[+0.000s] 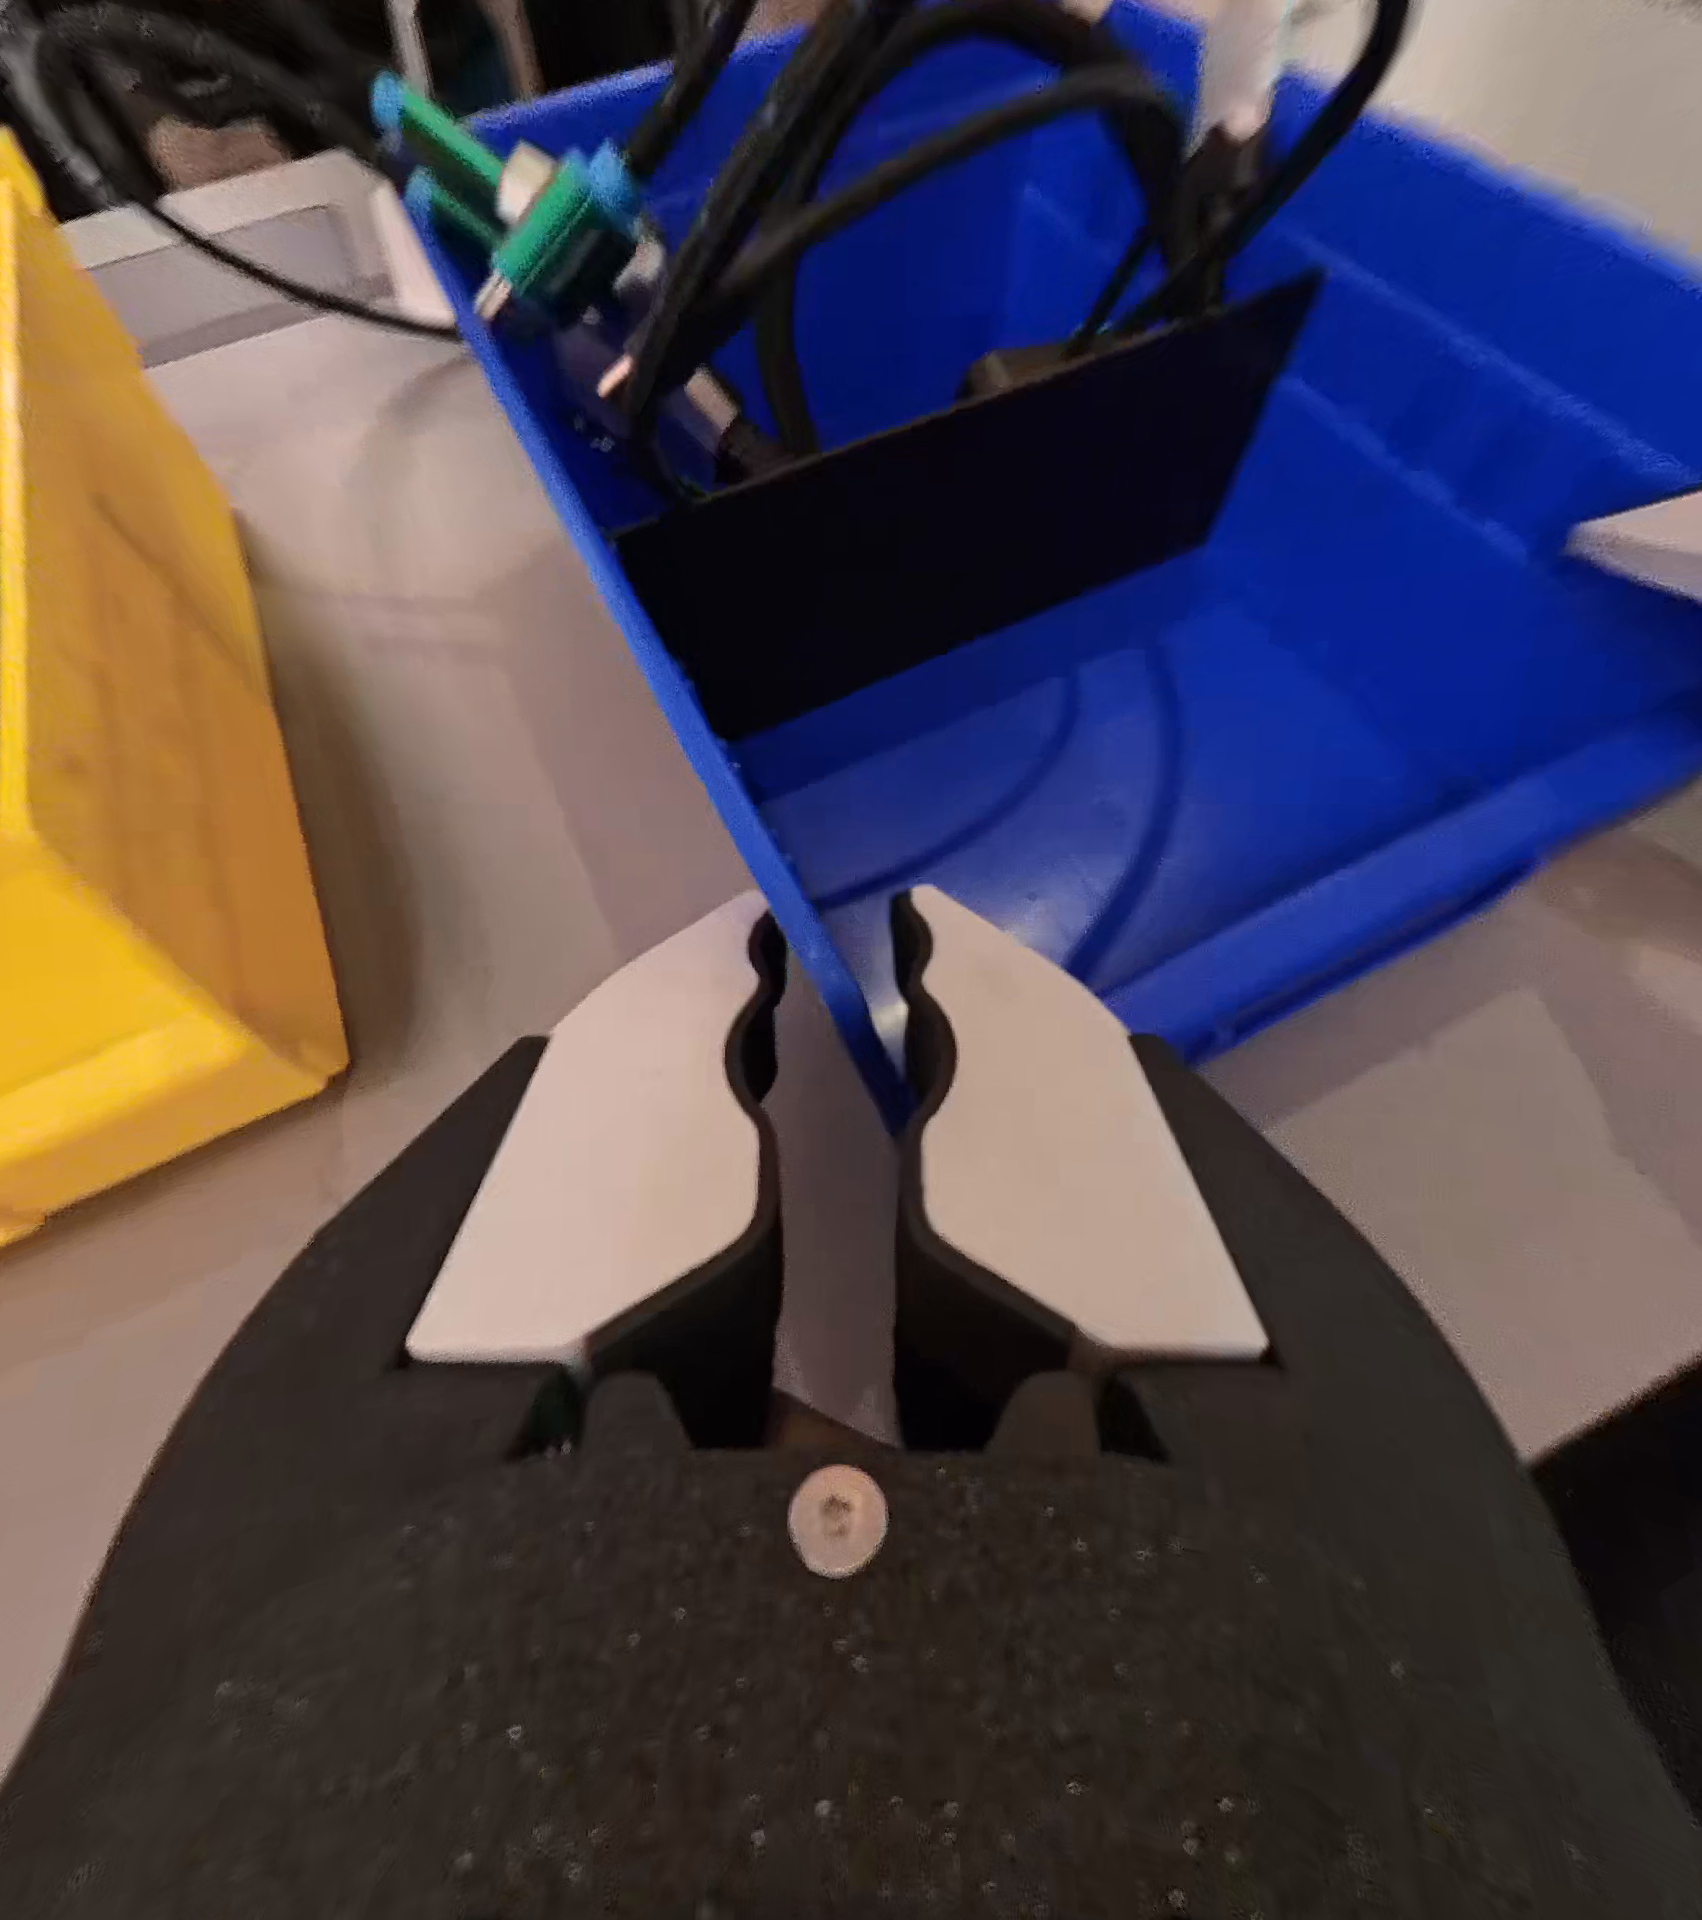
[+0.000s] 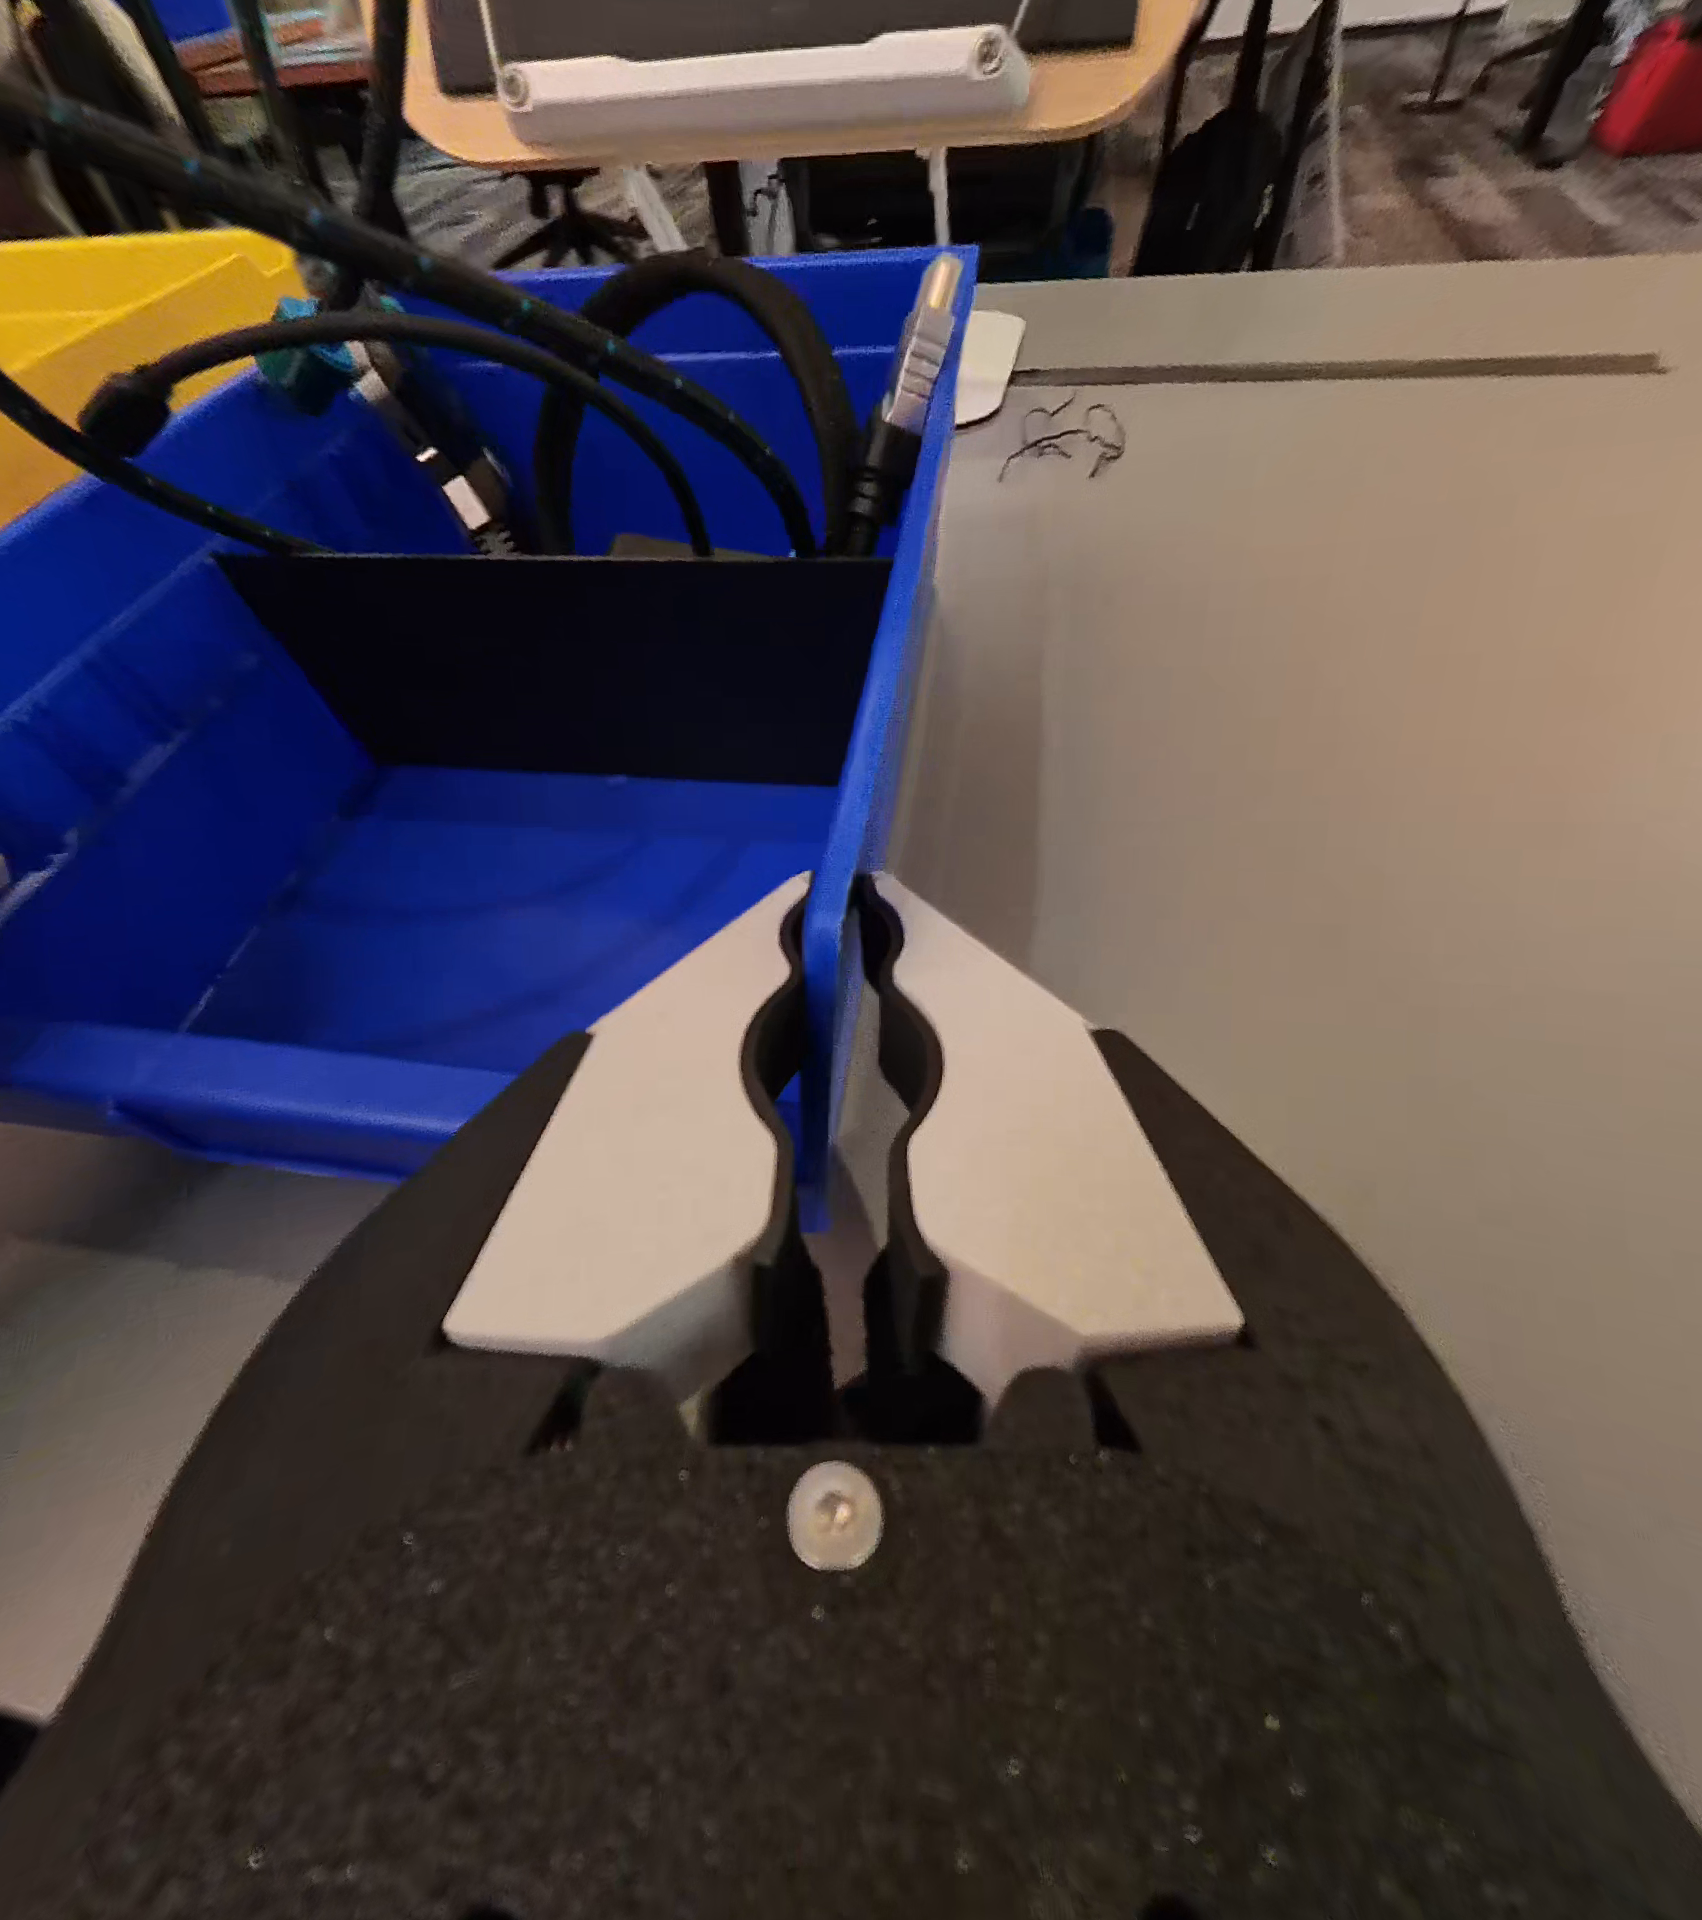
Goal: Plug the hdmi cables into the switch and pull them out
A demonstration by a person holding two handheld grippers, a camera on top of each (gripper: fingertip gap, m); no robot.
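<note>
A blue bin (image 1: 1242,727) stands on a grey table, split by a black divider (image 1: 930,540). Behind the divider lie several black cables (image 1: 826,208) with metal plugs and a green connector (image 1: 556,229). Only the top of a small dark box (image 1: 1013,369) shows there. My left gripper (image 1: 839,920) is closed on the bin's left wall, which runs slantwise across the narrow gap. My right gripper (image 2: 834,883) is shut on the right wall of the bin (image 2: 514,883). A silver HDMI plug (image 2: 925,353) stands up in the bin's far right corner. The front compartment holds nothing.
A yellow bin (image 1: 99,727) stands on the table left of the blue one. The table (image 2: 1346,727) stretches to the right of the bin. Its near edge (image 1: 1553,1403) lies close to my left gripper. A wooden desk (image 2: 774,135) and chairs stand beyond. The left gripper's tips are roughly 20 cm from the right gripper's. The left gripper is farther from the silver HDMI plug (image 2: 925,353), some 25 cm, than the right, some 15 cm. It turns up in the left wrist view (image 1: 1280,78) as well.
</note>
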